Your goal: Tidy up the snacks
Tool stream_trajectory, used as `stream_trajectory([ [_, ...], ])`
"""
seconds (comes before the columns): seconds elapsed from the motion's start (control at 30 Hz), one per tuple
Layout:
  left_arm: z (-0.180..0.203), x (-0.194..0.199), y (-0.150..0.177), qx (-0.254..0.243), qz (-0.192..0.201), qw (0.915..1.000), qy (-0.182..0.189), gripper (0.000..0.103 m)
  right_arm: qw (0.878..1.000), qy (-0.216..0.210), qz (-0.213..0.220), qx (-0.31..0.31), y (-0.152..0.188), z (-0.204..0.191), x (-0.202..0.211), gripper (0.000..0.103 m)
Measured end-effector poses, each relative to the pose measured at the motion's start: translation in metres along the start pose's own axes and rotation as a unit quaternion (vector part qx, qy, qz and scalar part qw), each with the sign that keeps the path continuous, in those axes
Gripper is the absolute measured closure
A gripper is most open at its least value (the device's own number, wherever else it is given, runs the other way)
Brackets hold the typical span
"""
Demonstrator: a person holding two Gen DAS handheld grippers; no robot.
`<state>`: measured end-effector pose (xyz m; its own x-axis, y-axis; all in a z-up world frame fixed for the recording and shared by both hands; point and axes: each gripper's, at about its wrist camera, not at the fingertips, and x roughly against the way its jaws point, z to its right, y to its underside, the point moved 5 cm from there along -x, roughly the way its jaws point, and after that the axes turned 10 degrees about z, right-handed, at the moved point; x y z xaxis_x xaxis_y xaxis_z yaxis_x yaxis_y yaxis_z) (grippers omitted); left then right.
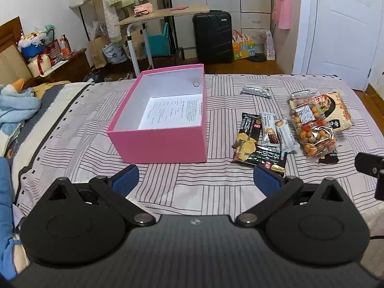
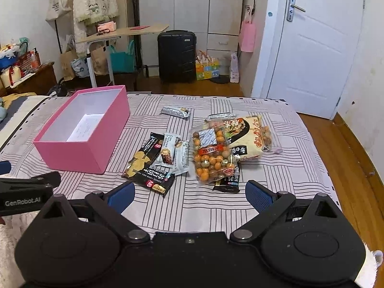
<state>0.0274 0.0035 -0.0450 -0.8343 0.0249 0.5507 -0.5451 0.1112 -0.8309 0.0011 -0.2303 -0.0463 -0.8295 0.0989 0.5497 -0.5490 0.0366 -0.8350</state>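
An open pink box (image 1: 159, 144) (image 2: 81, 154) with a white inside and a printed sheet on its floor stands on the striped bedspread. To its right lie the snacks: a black cracker pack (image 1: 247, 139) (image 2: 141, 158), white bars (image 1: 270, 129) (image 2: 168, 152), a clear bag of coated nuts (image 1: 312, 132) (image 2: 212, 158), a beige noodle pack (image 1: 336, 112) (image 2: 249, 134) and a lone bar (image 1: 255, 90) (image 2: 175, 111) farther back. My left gripper (image 1: 195, 180) is open in front of the box. My right gripper (image 2: 189, 195) is open just short of the snack pile. Neither holds anything.
Beyond the bed's far edge are a black suitcase (image 1: 212, 37) (image 2: 176, 55), a small desk (image 1: 163, 14), bags on the wooden floor and a white door (image 2: 312, 48). Blue bedding (image 1: 16, 105) lies at the left. Part of the right gripper (image 1: 370, 168) shows at the left wrist view's edge.
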Motion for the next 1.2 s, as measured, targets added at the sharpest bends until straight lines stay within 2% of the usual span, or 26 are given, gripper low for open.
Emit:
stream_trajectory([
  [0.4,0.008,-0.009,0.005,-0.005,-0.018,0.9997,0.016,0.000,1.000,0.011,0.002,0.008,0.004,0.003,-0.007,0.003],
  [0.77,0.007,-0.014,0.009,0.014,-0.037,0.9990,0.022,0.000,1.000,0.023,-0.002,0.009,0.012,0.014,-0.009,0.003],
  [0.9,0.007,-0.012,0.008,0.022,-0.047,0.9978,0.041,0.002,1.000,0.025,-0.001,0.013,0.011,0.016,-0.008,0.003],
  [1.2,0.006,0.000,0.000,0.027,-0.037,0.9980,0.043,0.002,0.999,0.032,0.008,0.005,0.005,0.024,-0.005,0.003],
])
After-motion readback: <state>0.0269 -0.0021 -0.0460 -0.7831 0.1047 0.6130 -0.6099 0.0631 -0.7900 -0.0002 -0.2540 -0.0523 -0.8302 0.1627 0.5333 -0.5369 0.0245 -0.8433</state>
